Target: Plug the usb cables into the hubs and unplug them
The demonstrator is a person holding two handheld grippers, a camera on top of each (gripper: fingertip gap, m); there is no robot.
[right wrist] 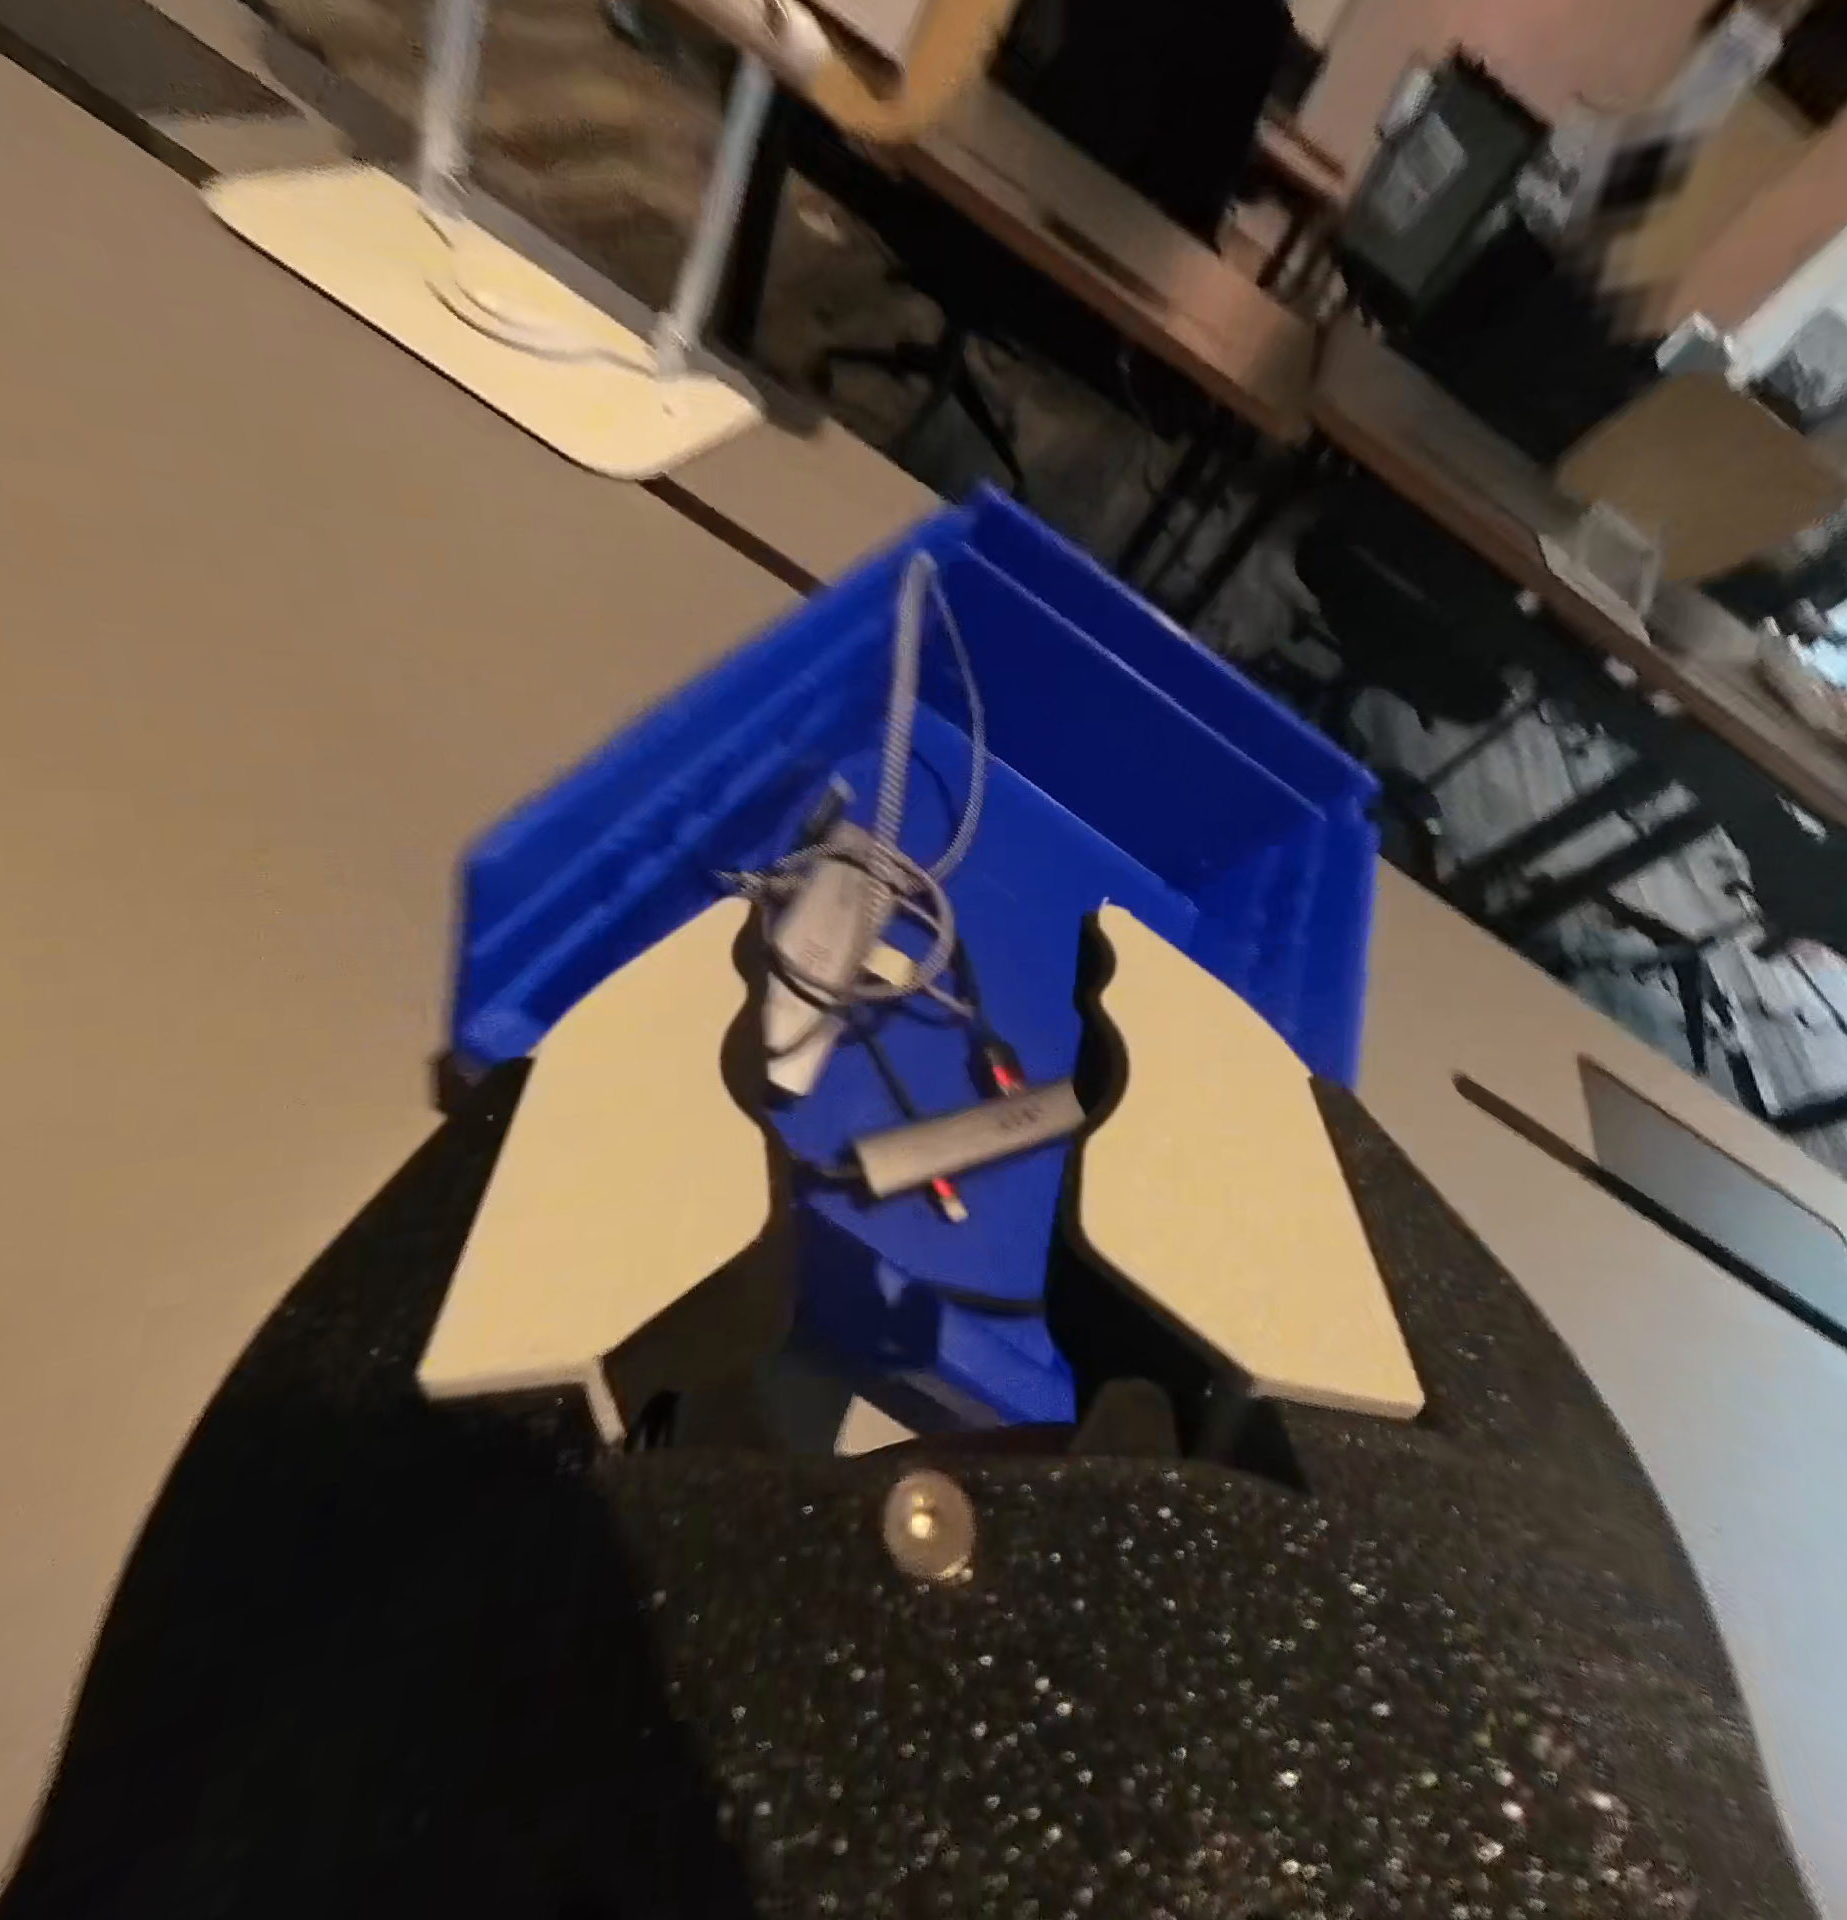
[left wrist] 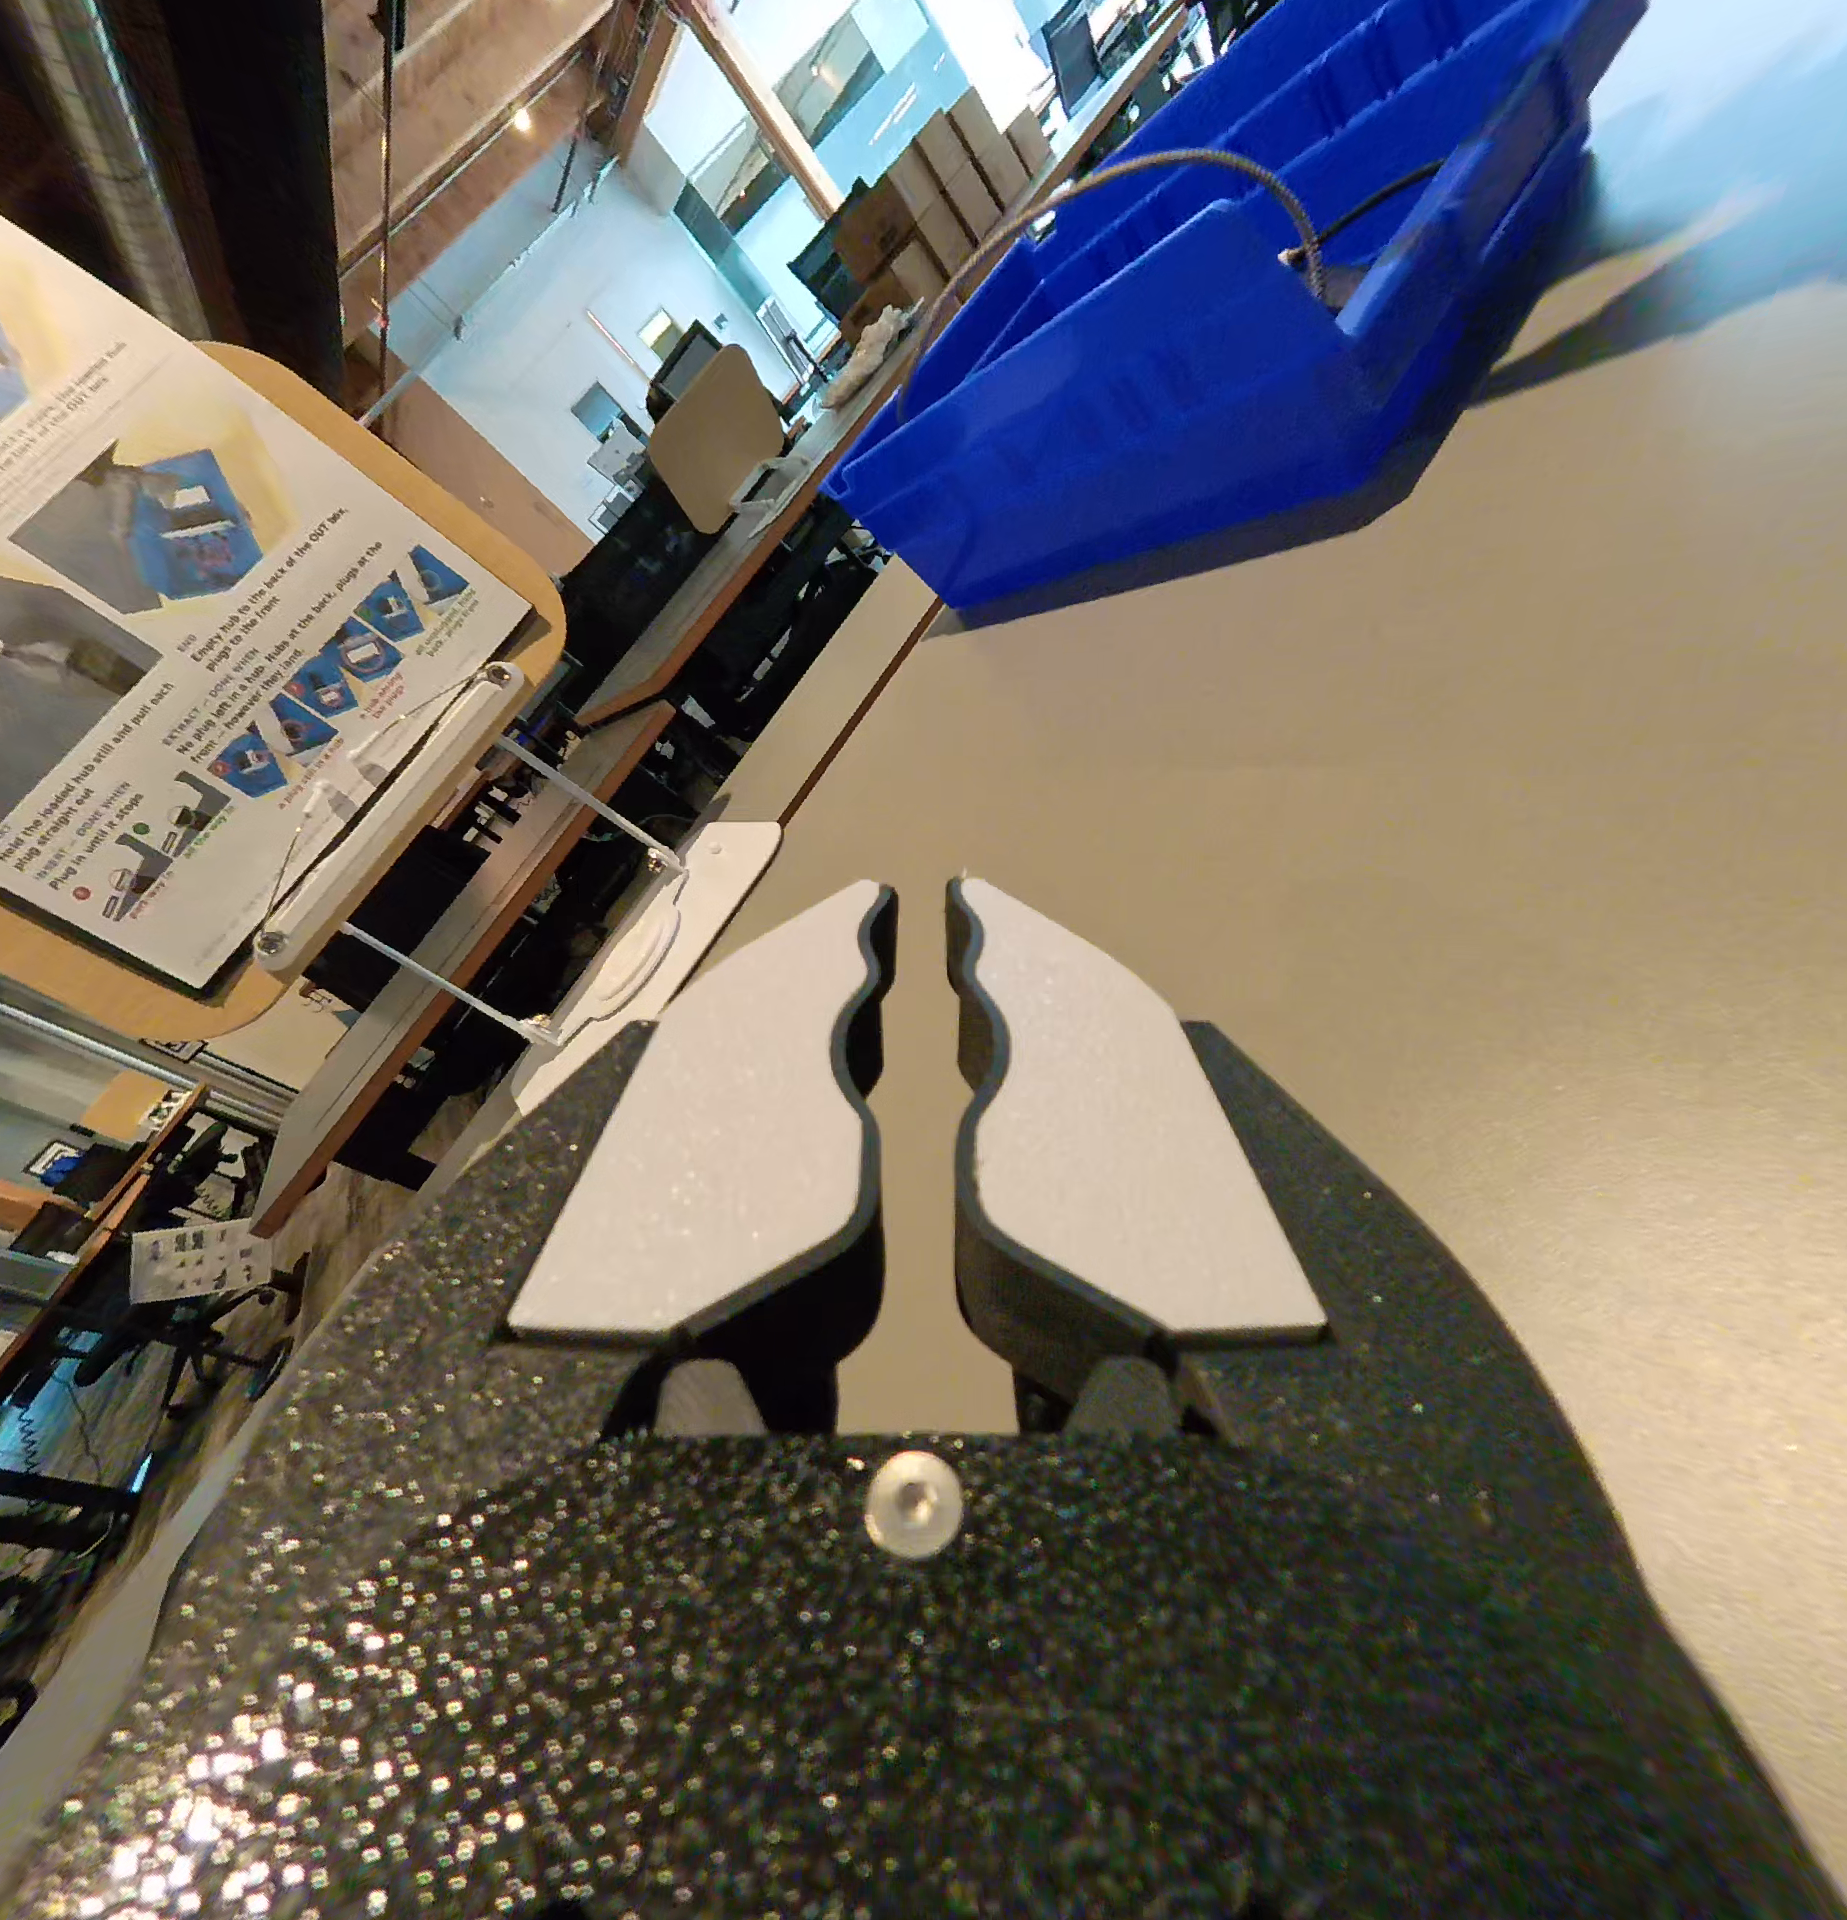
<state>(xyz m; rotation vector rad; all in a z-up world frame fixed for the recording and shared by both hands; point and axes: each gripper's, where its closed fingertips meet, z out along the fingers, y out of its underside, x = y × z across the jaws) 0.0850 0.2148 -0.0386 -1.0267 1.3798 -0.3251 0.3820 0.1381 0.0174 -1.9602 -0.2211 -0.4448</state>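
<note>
- Grey-padded, the left gripper hovers over the bare beige table, its jaws nearly closed with a slim gap and nothing between them. Blue bins sit far right, a braided cable arching from one. A wooden board with an instruction sheet stands at left.
- In the blurred right wrist view, the right gripper is spread wide and empty above a blue bin. Inside lie two grey hubs among tangled cables.
</note>
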